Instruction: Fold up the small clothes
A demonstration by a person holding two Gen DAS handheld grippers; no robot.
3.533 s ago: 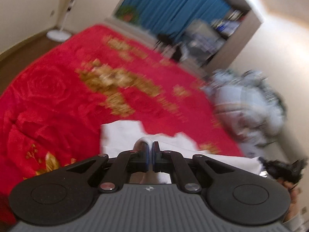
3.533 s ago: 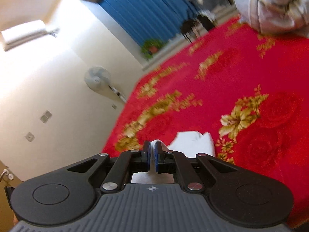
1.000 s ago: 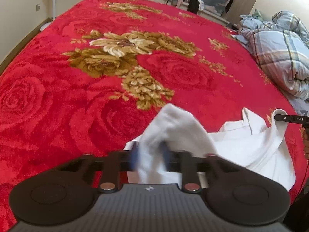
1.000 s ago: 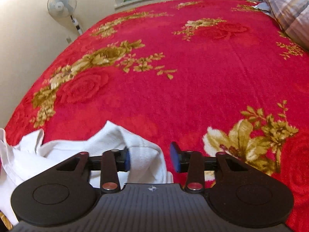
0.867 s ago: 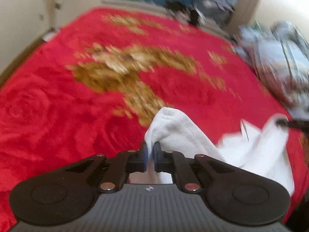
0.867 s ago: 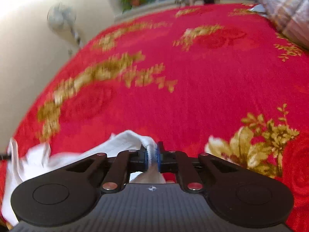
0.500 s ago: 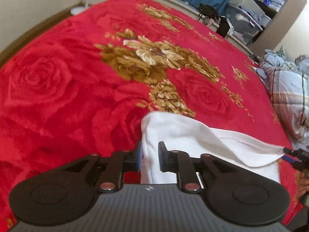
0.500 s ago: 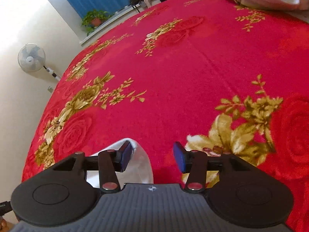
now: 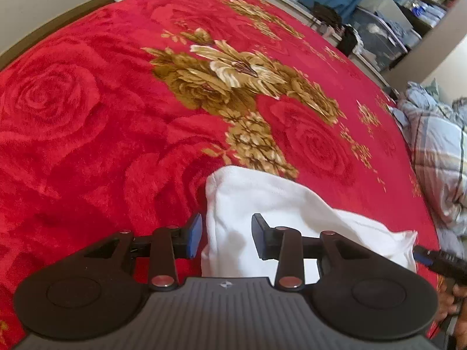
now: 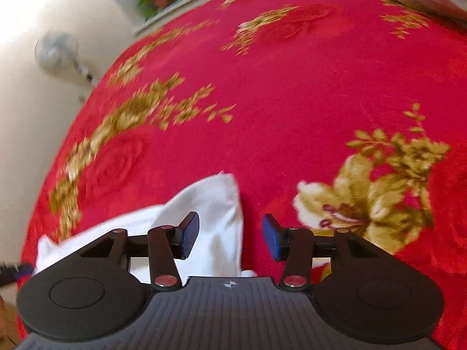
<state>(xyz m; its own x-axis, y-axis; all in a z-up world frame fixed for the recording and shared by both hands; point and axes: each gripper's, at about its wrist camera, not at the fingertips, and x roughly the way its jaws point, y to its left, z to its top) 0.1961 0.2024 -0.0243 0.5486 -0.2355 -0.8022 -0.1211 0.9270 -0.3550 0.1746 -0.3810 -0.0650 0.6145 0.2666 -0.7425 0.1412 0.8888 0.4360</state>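
**Both grippers spread wide over a white garment on the red bed cover**

Here the small white cotton garment [image 9: 262, 204] lies on the plush red blanket with gold flower and rose patterns [image 9: 102, 122], which covers the whole bed. In the left wrist view the cloth stretches from a rounded folded corner near the middle of the frame toward the lower right, where it ends in a thin flat edge. The black left gripper with blue finger pads [image 9: 227, 235] sits directly over that rounded corner with its jaws wide apart; the cloth fills most of the gap between them, but neither pad presses it. One blue pad [image 9: 195, 234] stands just beside the cloth's left edge, over red blanket.

In the right wrist view, which is somewhat blurred, the same white garment [image 10: 216, 218] shows its other end as a pointed corner lying on the blanket. The black right gripper with blue pads [image 10: 230, 237] also has its jaws spread wide and holds nothing. Its left finger lies over the cloth, while the right finger is over bare red blanket, near a large gold flower.

At the right edge of the left wrist view, the tip of the right gripper and part of the person's hand [image 9: 451, 294] appear just beside the garment's far end. A crumpled pale blue plaid quilt [image 9: 437, 157] lies along the right side of the bed, well apart from the garment.
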